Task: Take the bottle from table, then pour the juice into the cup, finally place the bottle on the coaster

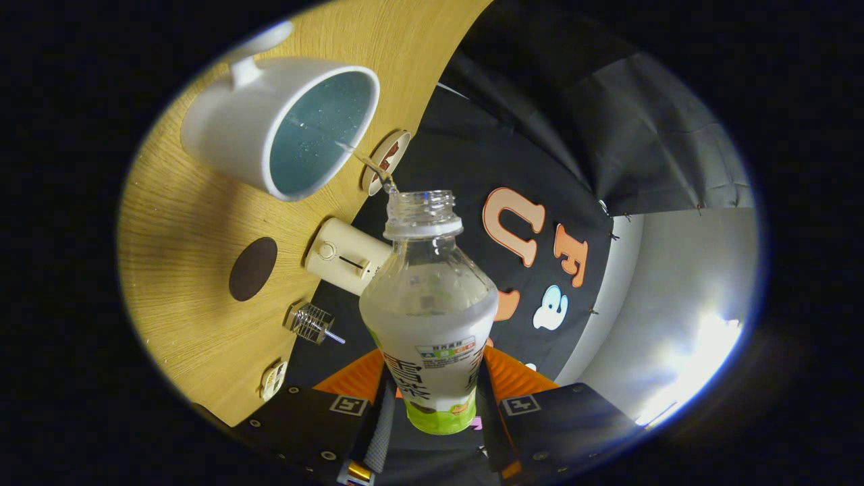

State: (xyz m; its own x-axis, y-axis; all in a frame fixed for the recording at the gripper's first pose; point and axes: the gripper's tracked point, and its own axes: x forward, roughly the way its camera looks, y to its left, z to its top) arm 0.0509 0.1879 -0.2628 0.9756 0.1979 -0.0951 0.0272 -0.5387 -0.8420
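Between my two fingers sits the bottle [428, 317], clamped at its lower body by my gripper [432, 405], one finger pressing on each side. Its label carries large dark characters and a small row of coloured squares with letters, too small for me to read, above a green band at the base. It is a clear plastic bottle with a threaded neck, uncapped, a white ring below the threads, and cloudy pale liquid inside. A thin stream leaves its mouth and reaches the rim of the white mug [280, 125], which has a blue-green inside and a handle on its far side. That mug stands on the wooden table [182, 317]. Near it lie a round wooden coaster [386, 160], a dark brown round coaster [253, 268], a cream boxy device with a knob [345, 255], and a small wire-spring object [312, 322].
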